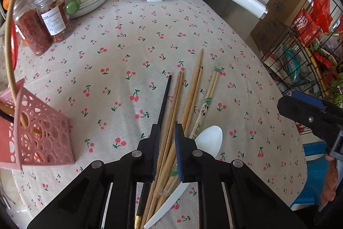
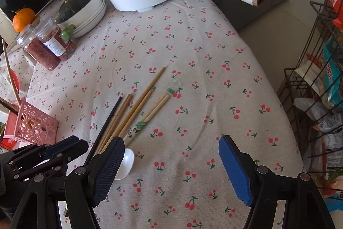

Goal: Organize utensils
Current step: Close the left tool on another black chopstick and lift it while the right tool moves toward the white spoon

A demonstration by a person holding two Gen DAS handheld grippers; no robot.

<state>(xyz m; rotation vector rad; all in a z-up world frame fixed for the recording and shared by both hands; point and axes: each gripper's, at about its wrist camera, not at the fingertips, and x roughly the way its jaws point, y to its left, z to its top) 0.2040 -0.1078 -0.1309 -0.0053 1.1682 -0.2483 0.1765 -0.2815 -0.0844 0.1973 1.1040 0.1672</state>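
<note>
Cherry-print tablecloth (image 1: 120, 40) is spread under a loose bundle of wooden chopsticks (image 1: 193, 87), one black chopstick (image 1: 165, 98) and a white spoon (image 1: 209, 140), partly hidden. The left gripper (image 1: 166, 132) is clamped on several wooden chopsticks; exactly which cannot be told. The right gripper (image 2: 171, 156) is held wide apart, empty. A pink holder (image 1: 40, 136) stands at the left, cut off.

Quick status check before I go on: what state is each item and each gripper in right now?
left gripper: shut on wooden chopsticks
right gripper: open, nothing between its fingers
black chopstick: flat on the cloth, outside the grip
wrapped chopsticks: flat, partly out of the sleeve
white spoon: lying under the chopsticks
pink holder: upright, some utensils in it
jars: upright, lids on
</note>
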